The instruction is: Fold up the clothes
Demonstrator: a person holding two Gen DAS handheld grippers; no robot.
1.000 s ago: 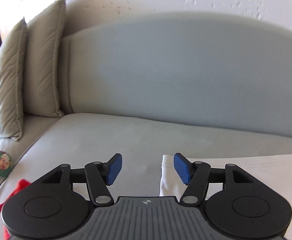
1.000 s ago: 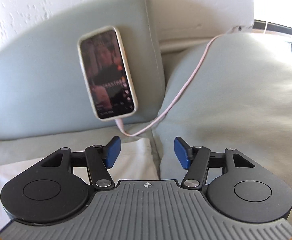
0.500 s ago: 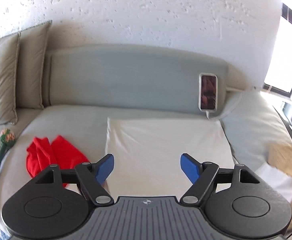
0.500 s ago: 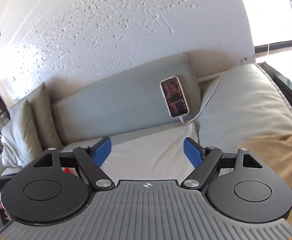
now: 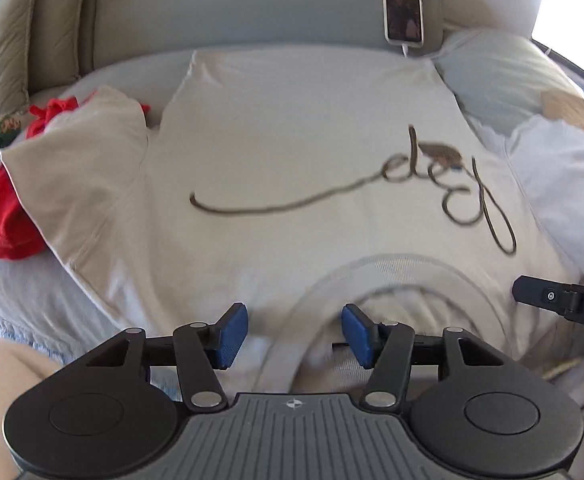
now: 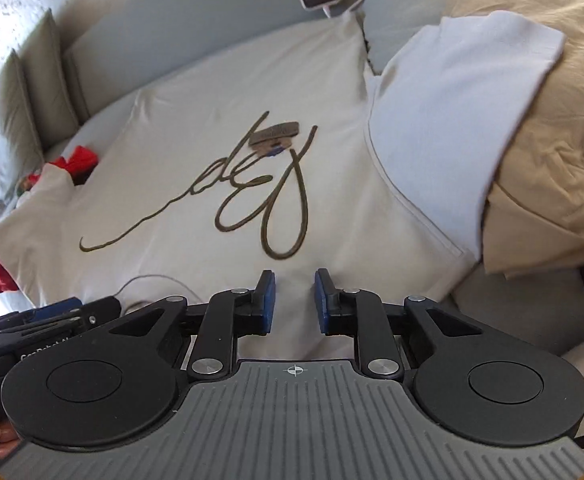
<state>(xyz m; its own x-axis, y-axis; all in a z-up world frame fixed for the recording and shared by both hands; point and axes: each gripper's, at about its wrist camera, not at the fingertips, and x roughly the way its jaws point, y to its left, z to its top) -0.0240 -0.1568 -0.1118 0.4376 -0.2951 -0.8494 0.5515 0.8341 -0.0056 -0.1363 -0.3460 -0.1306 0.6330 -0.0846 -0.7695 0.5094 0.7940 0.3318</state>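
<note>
A cream T-shirt (image 5: 292,128) with dark script lettering lies spread flat on the bed, collar (image 5: 376,268) toward me. It also shows in the right wrist view (image 6: 212,128). My left gripper (image 5: 294,334) is open, hovering over the left part of the collar. My right gripper (image 6: 294,300) is open with a narrower gap, empty, just above the shirt near its right shoulder. The right gripper's body shows at the edge of the left wrist view (image 5: 564,306).
A red garment (image 5: 0,216) lies at the left under the shirt's sleeve. A white garment (image 6: 460,92) and a tan one (image 6: 548,136) lie at the right. A phone (image 5: 403,10) on a cable leans on the grey headboard. Pillows (image 5: 0,40) stand at far left.
Both grippers have pulled back from the headboard toward the near edge and dropped low over the collar end of the shirt. The right gripper's jaws have narrowed.
</note>
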